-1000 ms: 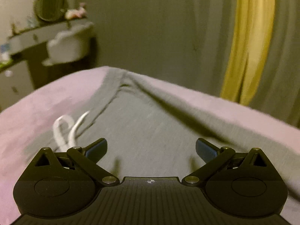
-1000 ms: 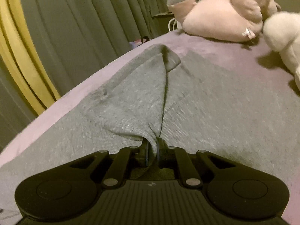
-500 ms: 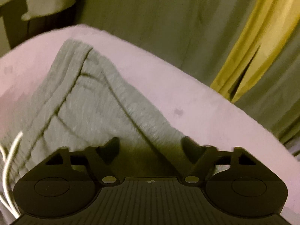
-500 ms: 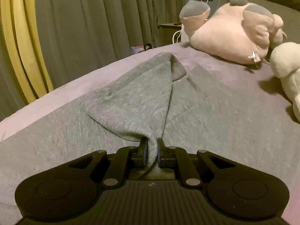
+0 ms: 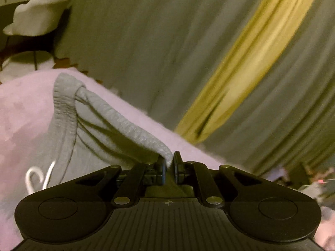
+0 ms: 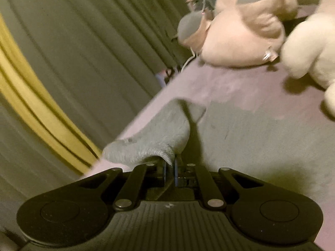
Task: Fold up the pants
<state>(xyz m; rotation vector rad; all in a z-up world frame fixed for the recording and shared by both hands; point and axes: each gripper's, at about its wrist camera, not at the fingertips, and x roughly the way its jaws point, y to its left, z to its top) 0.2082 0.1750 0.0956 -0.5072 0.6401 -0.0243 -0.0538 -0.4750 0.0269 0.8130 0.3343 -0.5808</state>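
Grey pants lying on a bed with a pink cover, at the start of a lengthwise fold. The left gripper has its jaws pressed together on the ribbed waistband, which rises off the bed as a taut ridge from the far corner of the waist down to the fingertips; a white drawstring lies loose on the cloth below it. The right gripper is likewise pinched on a fold of grey cloth, apparently the edge of one pant leg, lifted clear of the rest of the pants, which lie flat on the bed. Two soft toys, one pink and one cream, sit beyond the far end of the pants, apart from them. Grey and yellow curtains hang behind the bed.

Judged step: both ends of one long edge are gripped and raised, ready to be carried across so that one leg lies on the other. The next move calls for both grippers to travel together at matching height, keeping the cloth between them lightly stretched, and to set the lifted edge down in line with the opposite edge before letting go. Uneven travel would probably twist the fold; the drawstring may drag along and bunch under the waist.
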